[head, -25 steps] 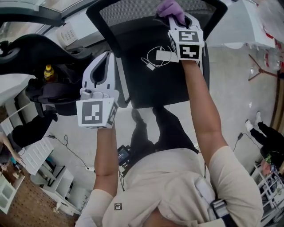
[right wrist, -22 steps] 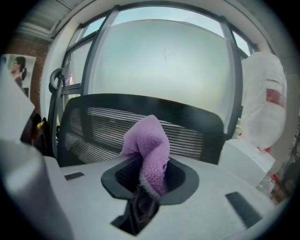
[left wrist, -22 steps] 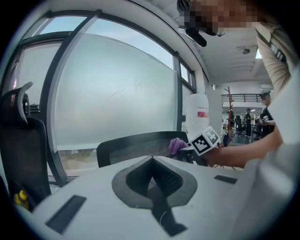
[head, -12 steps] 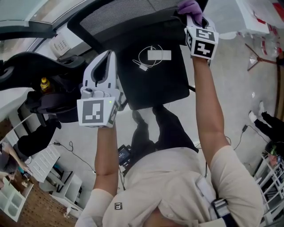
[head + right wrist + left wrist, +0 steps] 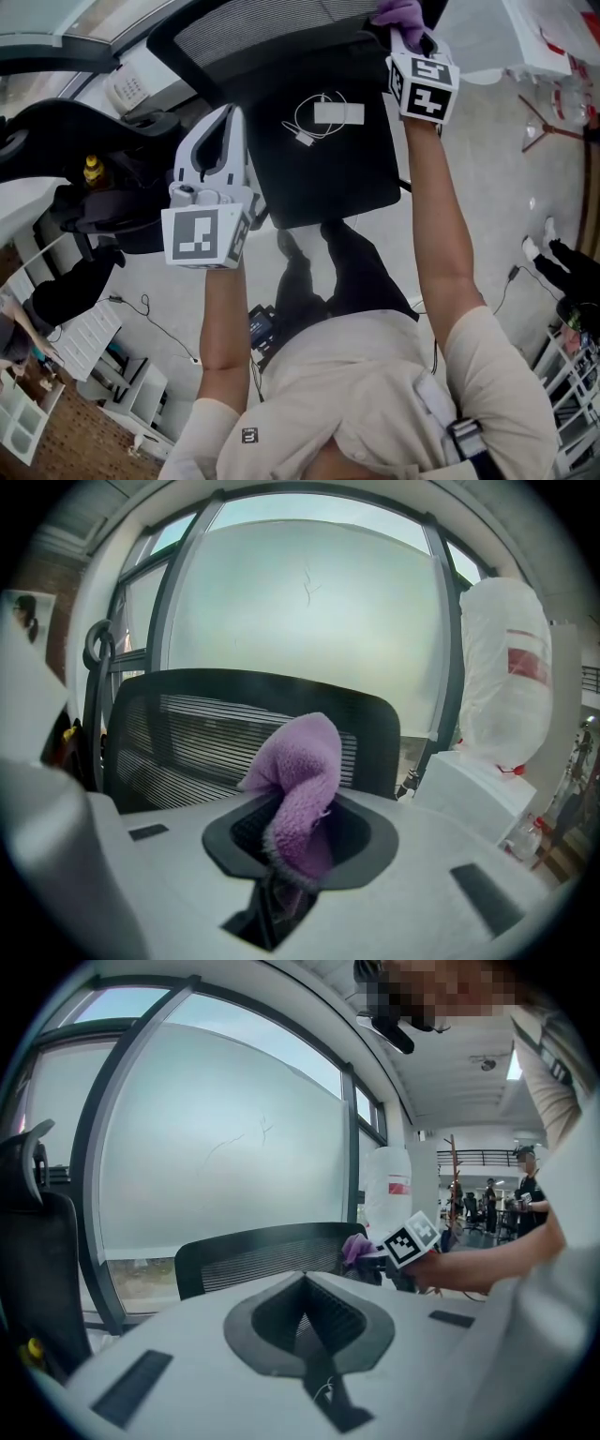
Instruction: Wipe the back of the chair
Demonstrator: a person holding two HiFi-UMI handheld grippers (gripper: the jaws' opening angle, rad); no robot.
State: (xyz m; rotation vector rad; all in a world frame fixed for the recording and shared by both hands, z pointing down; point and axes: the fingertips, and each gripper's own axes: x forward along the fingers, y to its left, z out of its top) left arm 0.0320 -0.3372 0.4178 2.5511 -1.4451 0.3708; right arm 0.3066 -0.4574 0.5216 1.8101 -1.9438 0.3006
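The chair's black mesh back (image 5: 253, 33) runs across the top of the head view, above its black seat (image 5: 319, 169). My right gripper (image 5: 405, 33) is shut on a purple cloth (image 5: 401, 11) and holds it against the right end of the back's top edge. In the right gripper view the cloth (image 5: 300, 780) bulges out of the jaws in front of the mesh back (image 5: 187, 733). My left gripper (image 5: 214, 131) is shut on nothing, held off the seat's left side and apart from the chair. From the left gripper view I see the chair back (image 5: 262, 1260) and the cloth (image 5: 356, 1246).
A white cable with an adapter (image 5: 336, 114) lies on the seat. Another black chair (image 5: 56, 112) and a yellow bottle (image 5: 91, 171) are at the left. A large glass window (image 5: 309, 602) stands behind the chair, with a white wrapped object (image 5: 502, 667) at its right.
My right gripper has carried the cloth rightward along the top of the chair back, mostly in the first half second. The left gripper has stayed put.
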